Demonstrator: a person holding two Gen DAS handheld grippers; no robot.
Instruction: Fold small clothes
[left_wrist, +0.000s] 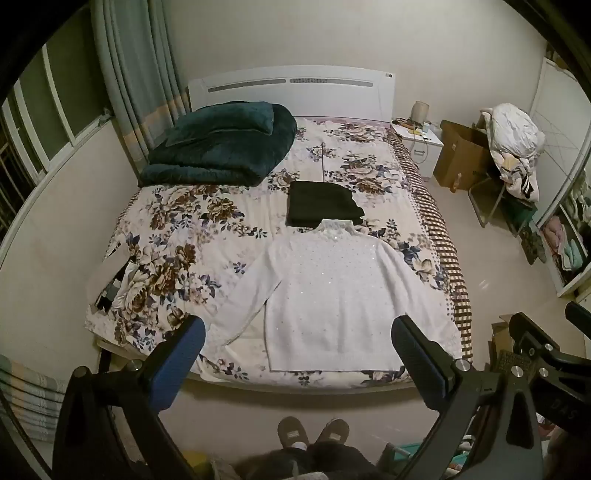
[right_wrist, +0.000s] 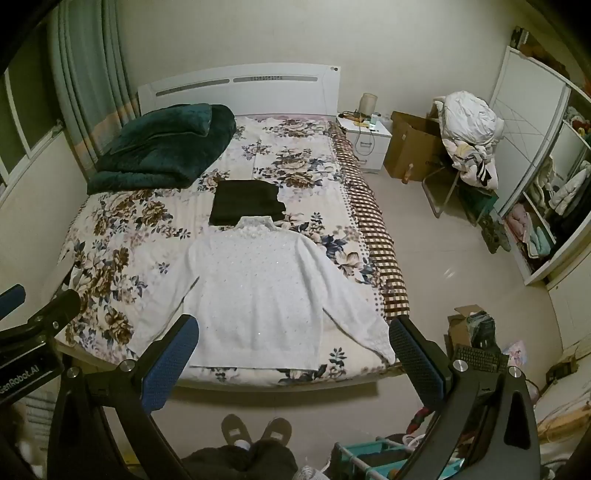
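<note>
A white knitted sweater (left_wrist: 332, 291) lies flat on the flowered bed (left_wrist: 177, 236), collar toward the headboard, sleeves spread to both sides. It also shows in the right wrist view (right_wrist: 258, 291). A folded black garment (left_wrist: 321, 204) lies just beyond its collar, also in the right wrist view (right_wrist: 245, 203). My left gripper (left_wrist: 299, 332) is open and empty, held above the foot of the bed over the sweater's hem. My right gripper (right_wrist: 293, 334) is open and empty, beside it at the same height.
A folded dark green blanket (left_wrist: 221, 144) lies at the bed's far left. A white nightstand (right_wrist: 365, 142), a cardboard box (right_wrist: 410, 151) and a chair piled with laundry (right_wrist: 469, 136) stand to the right. An open wardrobe (right_wrist: 546, 206) is at far right. Boxes (right_wrist: 469, 325) clutter the near floor.
</note>
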